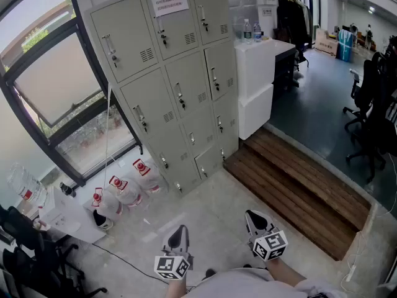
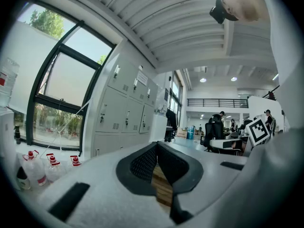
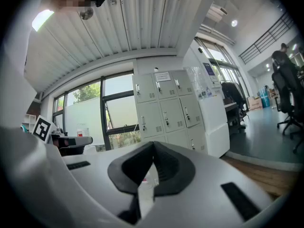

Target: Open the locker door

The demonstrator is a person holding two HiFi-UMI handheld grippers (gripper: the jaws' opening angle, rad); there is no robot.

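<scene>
All doors of the locker (image 1: 180, 85) closed.
Clenched and empty: left gripper (image 1: 178, 233) and right gripper (image 1: 254, 220), both well short of the locker.

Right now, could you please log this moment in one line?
locker: doors shut, not reached | left claw: shut, empty | right claw: shut, empty

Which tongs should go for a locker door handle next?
Left, probably. In the head view the left tongs sit in line with the lockers, while the right tongs sit off toward the wooden step. Both are shut, empty and far from them.
</scene>
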